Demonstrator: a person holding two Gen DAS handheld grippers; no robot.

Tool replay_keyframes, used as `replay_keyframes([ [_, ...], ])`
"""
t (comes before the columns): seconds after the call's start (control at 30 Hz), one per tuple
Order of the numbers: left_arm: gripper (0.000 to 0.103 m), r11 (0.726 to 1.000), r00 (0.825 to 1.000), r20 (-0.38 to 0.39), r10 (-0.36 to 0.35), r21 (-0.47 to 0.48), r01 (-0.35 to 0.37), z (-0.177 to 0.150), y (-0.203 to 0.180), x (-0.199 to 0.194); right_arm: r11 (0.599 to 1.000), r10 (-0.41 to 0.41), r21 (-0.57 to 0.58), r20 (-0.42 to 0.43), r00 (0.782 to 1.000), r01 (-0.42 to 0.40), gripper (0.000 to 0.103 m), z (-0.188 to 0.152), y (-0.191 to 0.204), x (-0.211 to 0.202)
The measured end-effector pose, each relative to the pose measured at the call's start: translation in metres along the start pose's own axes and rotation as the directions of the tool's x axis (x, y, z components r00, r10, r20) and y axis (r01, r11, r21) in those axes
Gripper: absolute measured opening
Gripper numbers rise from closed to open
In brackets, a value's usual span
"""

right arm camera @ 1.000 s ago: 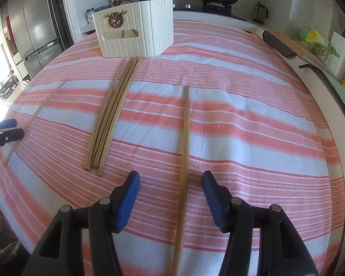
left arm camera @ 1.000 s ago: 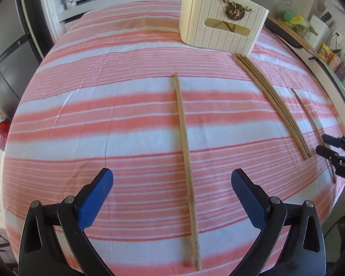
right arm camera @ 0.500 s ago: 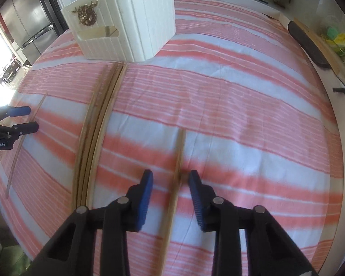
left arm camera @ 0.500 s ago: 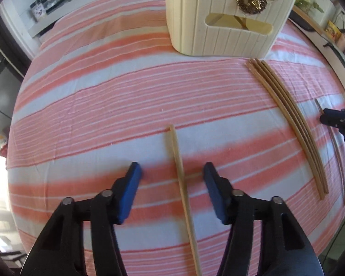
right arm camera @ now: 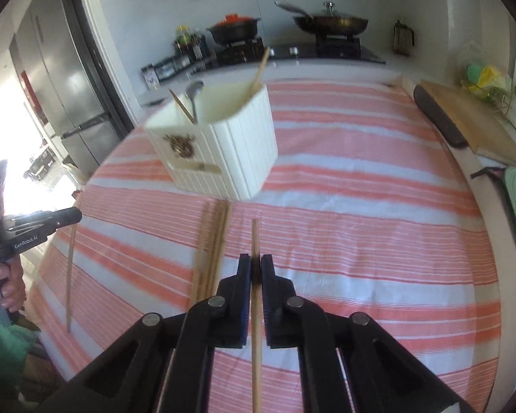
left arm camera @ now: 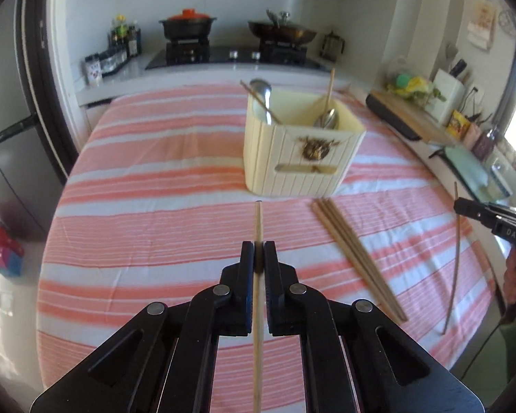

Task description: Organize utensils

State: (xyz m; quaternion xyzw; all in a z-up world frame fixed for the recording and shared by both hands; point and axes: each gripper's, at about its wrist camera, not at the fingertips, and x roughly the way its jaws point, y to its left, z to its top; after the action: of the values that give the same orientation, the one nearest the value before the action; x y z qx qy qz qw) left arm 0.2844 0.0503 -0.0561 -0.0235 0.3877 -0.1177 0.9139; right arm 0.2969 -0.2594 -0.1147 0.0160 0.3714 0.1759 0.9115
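My left gripper [left arm camera: 258, 248] is shut on a single wooden chopstick [left arm camera: 257, 222], which is held above the pink striped cloth [left arm camera: 154, 227] and points toward the cream utensil holder [left arm camera: 302, 158]. The holder has spoons and chopsticks in it. My right gripper [right arm camera: 255, 262] is shut on another chopstick [right arm camera: 255, 237], also raised off the cloth. A bundle of chopsticks [left arm camera: 354, 251] [right arm camera: 213, 247] lies flat between the two grippers, just in front of the holder [right arm camera: 220, 151]. Each wrist view shows the other gripper at its edge: the right one [left arm camera: 462, 205], the left one [right arm camera: 75, 214].
A counter behind the table carries a stove with a red-lidded pot [left arm camera: 188, 24] and a pan [right arm camera: 330, 22]. A wooden cutting board [right arm camera: 471, 127] lies along the right side. A steel fridge [left arm camera: 7, 130] stands at the left. A person's hand [right arm camera: 3, 285] grips the left tool.
Both grippers went from open around a chopstick lying on the cloth to shut on it. Both have risen, lifting their chopsticks, and the holder's inside has come into view.
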Motion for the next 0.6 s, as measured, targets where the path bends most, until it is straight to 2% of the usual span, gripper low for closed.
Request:
replay_keyframes([
  [0.13, 0.004, 0.999, 0.99, 0.137, -0.036, -0.022, 0.039, 0.0, -0.006, -0.053, 0.999, 0.016, -0.03, 0.145, 0.989, -0.012, 0.006, -0.004, 0.019, -0.059],
  [0.3, 0.004, 0.997, 0.964, 0.261, -0.056, -0.032, 0.067, 0.004, -0.012, -0.087, 0.998, 0.007, -0.065, 0.29, 0.957, 0.012, 0.006, 0.001, 0.042, -0.094],
  [0.43, 0.004, 0.998, 0.953, 0.298, -0.055, -0.024, 0.065, 0.013, -0.017, -0.1, 0.997, 0.005, -0.069, 0.366, 0.93, 0.021, 0.006, 0.009, 0.053, -0.111],
  [0.6, 0.004, 0.998, 0.948, 0.314, -0.054, -0.019, 0.063, 0.02, -0.017, -0.11, 0.998, 0.016, -0.069, 0.381, 0.924, 0.012, 0.006, 0.026, 0.055, -0.12],
])
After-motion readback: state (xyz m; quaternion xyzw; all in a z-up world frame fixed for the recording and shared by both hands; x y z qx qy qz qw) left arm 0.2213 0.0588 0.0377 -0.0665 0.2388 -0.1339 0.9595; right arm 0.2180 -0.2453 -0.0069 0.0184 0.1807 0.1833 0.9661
